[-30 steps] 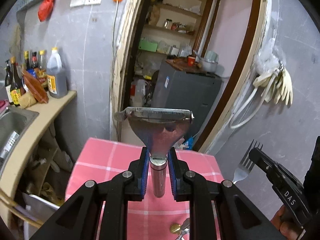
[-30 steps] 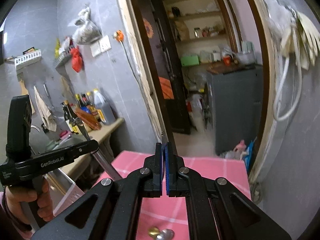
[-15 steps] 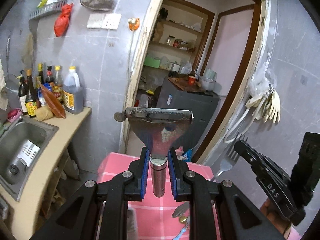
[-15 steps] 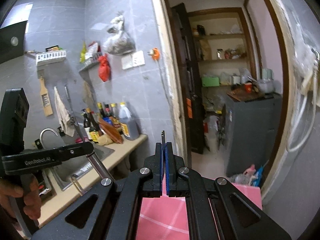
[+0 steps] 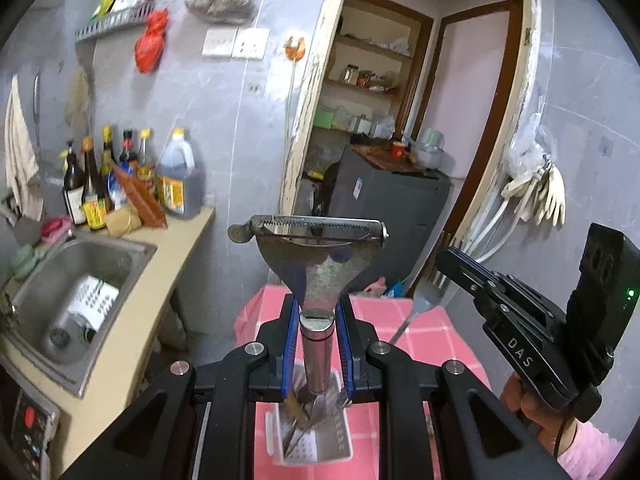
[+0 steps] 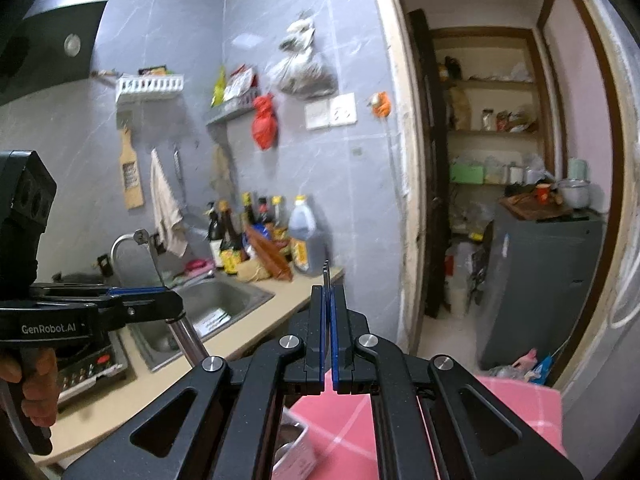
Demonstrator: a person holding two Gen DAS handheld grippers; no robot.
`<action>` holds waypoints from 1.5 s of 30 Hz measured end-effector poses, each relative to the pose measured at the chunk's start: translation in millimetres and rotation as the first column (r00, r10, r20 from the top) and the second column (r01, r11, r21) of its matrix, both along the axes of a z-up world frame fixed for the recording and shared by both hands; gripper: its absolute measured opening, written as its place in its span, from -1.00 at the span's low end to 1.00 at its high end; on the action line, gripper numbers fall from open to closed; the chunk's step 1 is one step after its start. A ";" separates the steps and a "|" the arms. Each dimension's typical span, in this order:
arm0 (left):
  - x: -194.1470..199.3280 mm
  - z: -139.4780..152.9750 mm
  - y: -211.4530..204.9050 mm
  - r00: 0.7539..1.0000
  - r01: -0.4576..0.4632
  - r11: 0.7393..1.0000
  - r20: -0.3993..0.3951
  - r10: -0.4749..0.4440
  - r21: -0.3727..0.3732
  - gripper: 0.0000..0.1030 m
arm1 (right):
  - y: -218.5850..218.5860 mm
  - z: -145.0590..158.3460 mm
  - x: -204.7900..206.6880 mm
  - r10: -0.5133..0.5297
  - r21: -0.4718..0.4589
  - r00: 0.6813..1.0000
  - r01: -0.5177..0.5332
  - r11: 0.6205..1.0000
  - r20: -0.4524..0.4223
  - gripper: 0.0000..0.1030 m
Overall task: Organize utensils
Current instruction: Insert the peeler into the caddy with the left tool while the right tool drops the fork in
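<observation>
My left gripper (image 5: 316,320) is shut on a steel peeler (image 5: 316,256) and holds it upright by its round handle, blade bar on top. Below it a white slotted utensil holder (image 5: 312,440) with several utensils stands on the pink checked tablecloth (image 5: 432,332). My right gripper (image 6: 330,300) is shut on a fork (image 6: 326,276), seen edge-on there; in the left wrist view the fork (image 5: 426,296) points head up beside the peeler. The right gripper (image 5: 456,264) also shows at the right of that view. The left gripper's fingers (image 6: 140,304) show in the right wrist view with the peeler handle (image 6: 188,340).
A counter (image 5: 168,264) with a steel sink (image 5: 72,280) runs along the left, with sauce bottles (image 5: 132,176) at its back. A stove panel (image 6: 88,364) sits near the sink. A doorway leads to a grey cabinet (image 5: 388,204). Gloves (image 5: 548,196) hang on the right wall.
Both grippers have risen and pulled back. The sink and counter came further into view and the utensil holder appeared under the left gripper. Both grips are unchanged.
</observation>
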State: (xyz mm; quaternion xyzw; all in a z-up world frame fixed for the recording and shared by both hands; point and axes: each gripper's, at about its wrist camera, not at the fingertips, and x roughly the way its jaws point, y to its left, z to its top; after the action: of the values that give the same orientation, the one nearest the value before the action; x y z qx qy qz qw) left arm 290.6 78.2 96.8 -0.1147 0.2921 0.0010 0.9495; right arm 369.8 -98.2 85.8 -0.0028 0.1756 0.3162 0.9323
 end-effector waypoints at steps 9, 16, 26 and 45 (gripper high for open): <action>-8.9 -40.7 3.3 0.997 0.019 1.000 -0.070 -0.017 0.016 -0.66 | 21.6 -35.7 -15.4 0.039 -0.100 0.999 -0.039 0.994 0.001 -0.95; -6.0 -58.6 7.0 0.994 0.036 0.999 -0.106 -0.034 0.016 -0.66 | 23.9 -50.6 -18.1 0.052 -0.104 0.998 -0.055 0.993 -0.035 -0.95; -4.9 -93.2 9.3 0.989 0.049 0.998 -0.138 -0.053 -0.031 -0.65 | 27.4 -79.5 -16.6 0.064 -0.083 0.991 -0.075 0.994 -0.120 -0.93; -2.4 -102.3 13.8 0.971 0.077 0.989 -0.216 -0.103 -0.126 -0.42 | 3.9 -91.1 -10.8 0.086 0.051 0.975 -0.077 0.996 -0.204 -0.87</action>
State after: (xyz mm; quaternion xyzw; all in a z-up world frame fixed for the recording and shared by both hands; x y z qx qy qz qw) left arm 288.3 91.9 -5.5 -0.1558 0.4007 -0.0466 0.9017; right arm 359.0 -94.2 -5.3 0.0429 0.2642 0.3565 0.8952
